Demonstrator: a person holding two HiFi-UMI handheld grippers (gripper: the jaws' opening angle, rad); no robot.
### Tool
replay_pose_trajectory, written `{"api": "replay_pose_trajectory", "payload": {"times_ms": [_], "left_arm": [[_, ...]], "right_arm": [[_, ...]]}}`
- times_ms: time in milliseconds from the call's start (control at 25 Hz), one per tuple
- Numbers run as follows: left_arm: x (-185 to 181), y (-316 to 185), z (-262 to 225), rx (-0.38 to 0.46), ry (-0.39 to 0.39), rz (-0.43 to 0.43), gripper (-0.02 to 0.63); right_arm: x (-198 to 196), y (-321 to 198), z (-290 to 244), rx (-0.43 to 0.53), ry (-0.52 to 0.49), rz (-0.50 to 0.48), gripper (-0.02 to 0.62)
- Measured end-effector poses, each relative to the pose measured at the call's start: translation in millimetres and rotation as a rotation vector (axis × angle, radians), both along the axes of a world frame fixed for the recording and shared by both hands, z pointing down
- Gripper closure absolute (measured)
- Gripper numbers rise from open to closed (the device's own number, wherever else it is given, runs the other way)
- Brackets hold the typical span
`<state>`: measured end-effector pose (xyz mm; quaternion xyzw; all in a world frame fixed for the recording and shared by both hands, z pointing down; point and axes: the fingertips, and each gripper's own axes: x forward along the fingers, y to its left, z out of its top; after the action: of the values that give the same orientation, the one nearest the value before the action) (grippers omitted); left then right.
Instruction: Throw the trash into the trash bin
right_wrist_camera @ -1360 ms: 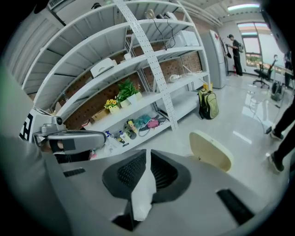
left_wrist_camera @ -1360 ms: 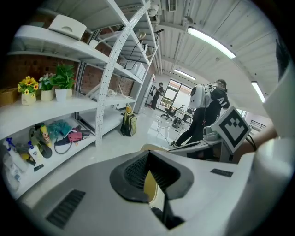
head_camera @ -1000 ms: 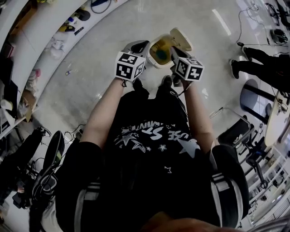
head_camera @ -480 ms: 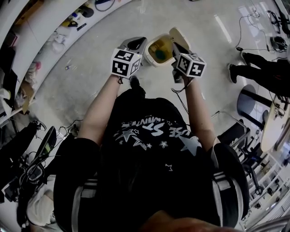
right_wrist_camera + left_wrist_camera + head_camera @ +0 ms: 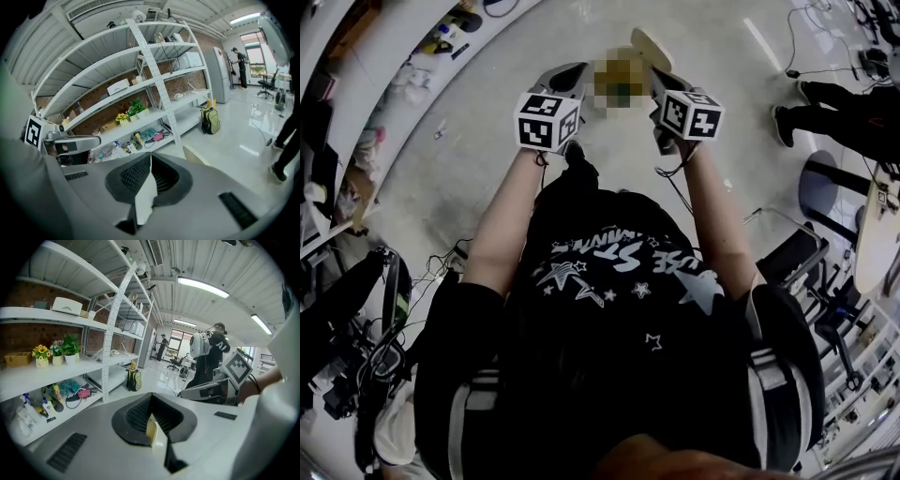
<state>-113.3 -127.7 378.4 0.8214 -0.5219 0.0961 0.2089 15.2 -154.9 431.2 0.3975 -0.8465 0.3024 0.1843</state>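
1. Cream plastic trash bin (image 5: 647,47): plain cream lid.
2. Left gripper (image 5: 151,413): grey shell, black ribbed pads (image 5: 136,414); its cube (image 5: 547,120) carries black-and-white square markers.
3. Person's black T-shirt (image 5: 619,281): white stars and white lettering.
4. Glossy floor (image 5: 506,122): pale grey.
5. Metal shelving rack (image 5: 112,310): white.
6. Brick wall (image 5: 18,341) behind it: red-brown.
7. Backpack (image 5: 133,379): yellow-green with dark parts.
8. Potted flowers (image 5: 41,352): yellow blooms, green leaves, white pot.
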Motion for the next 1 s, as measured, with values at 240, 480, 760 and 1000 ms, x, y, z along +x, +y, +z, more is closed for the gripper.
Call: {"api": "replay_pose_trajectory", "payload": {"times_ms": [240, 480, 760, 1000], "left_arm": [[26, 24, -15, 0.027, -0.005, -0.015, 0.597], [51, 53, -28, 0.052, -0.01, -0.013, 0.597], [79, 93, -30, 0.068, -0.008, -0.031, 0.597], [89, 124, -29, 0.062, -0.009, -0.057, 0.597]], "right_arm": [[22, 35, -18, 0.022, -0.023, -0.009, 0.588], [45, 73, -21, 0.032, -0.037, -0.026, 0.588], [74, 115, -20, 0.045, -0.012, -0.053, 0.589], [86, 140, -24, 0.061, 0.002, -0.091, 0.589]]}}
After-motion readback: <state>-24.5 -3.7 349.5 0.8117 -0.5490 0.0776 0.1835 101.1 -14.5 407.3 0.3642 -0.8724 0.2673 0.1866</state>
